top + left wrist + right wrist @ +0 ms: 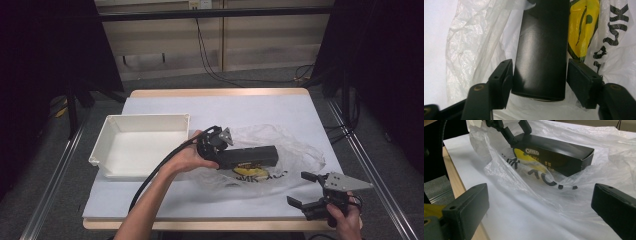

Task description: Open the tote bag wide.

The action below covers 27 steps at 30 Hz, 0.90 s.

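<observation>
Black box (247, 157) lies lengthwise left-to-right on the plastic bag (295, 150), between released left tongs (220, 141); right tongs (304, 189) gape

left hand-held gripper (226, 145) parted, right hand-held gripper (303, 189) wide

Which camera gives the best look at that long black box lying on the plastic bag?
The right gripper view: the black box shows whole, lid, side and OREO label. The high view shows it small, atop the plastic bag. The left gripper view shows just its near end between the left claw.
</observation>
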{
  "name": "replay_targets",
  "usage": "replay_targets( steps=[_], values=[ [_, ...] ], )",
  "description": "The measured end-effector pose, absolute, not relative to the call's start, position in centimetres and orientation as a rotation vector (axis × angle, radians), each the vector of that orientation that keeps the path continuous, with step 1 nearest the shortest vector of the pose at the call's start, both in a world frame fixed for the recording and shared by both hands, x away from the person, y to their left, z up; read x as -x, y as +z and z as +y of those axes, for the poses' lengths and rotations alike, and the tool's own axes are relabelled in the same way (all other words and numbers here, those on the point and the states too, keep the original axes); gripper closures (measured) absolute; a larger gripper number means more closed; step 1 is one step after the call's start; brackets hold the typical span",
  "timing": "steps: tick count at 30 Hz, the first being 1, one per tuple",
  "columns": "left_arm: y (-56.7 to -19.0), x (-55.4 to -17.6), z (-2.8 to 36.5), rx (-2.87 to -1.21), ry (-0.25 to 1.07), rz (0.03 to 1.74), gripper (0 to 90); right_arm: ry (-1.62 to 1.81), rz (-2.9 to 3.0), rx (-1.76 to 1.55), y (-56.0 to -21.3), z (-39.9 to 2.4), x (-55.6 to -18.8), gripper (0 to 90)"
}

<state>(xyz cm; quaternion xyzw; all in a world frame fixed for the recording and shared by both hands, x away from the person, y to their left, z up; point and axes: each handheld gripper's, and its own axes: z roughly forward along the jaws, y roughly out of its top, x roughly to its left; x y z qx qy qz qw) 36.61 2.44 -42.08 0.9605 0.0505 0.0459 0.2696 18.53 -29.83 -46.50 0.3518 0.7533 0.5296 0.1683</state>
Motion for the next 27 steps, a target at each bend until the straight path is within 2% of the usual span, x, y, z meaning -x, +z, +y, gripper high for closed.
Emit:
replay_targets(
  steps=[21,27],
  values=[
    [-42.9,-37.6,1.2,-2.694,0.038,0.1,39.4,1.503,2.153,-0.997,-46.6,-29.7,-18.7,1.0],
    [-42.8,-37.8,1.2,-2.7,0.007,0.119,42.5,1.501,2.153,-0.994,-46.5,-29.8,-18.7,1.0]
  ],
)
